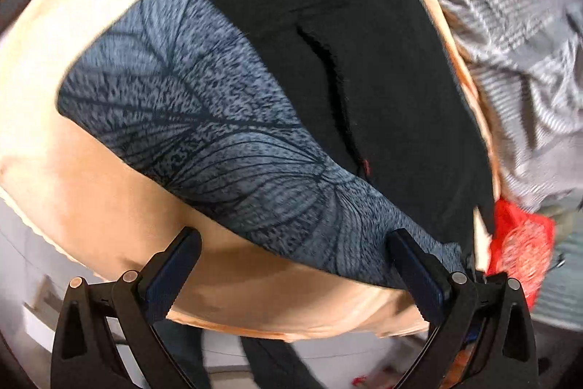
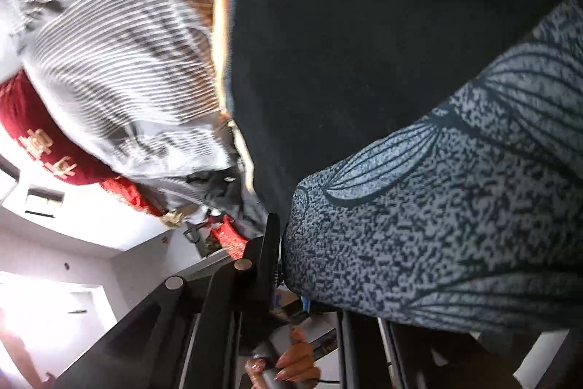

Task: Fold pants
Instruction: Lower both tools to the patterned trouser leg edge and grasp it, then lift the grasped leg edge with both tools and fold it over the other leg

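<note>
With the pants (image 1: 284,104) on the peach bed (image 1: 91,192) at twelve o'clock, left gripper (image 1: 291,272) jaws gaping, right gripper (image 2: 288,243) seemingly pinching patterned hem, which may slip, spoiling the fold.

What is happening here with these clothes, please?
A person with a gripper in each hand is folding black pants with a grey leaf-patterned part, laid on a peach cloth. The left gripper is open at the near edge of the patterned part. The right gripper looks to be gripping the patterned fabric, but blur hides the jaws. A striped garment lies beside.
</note>
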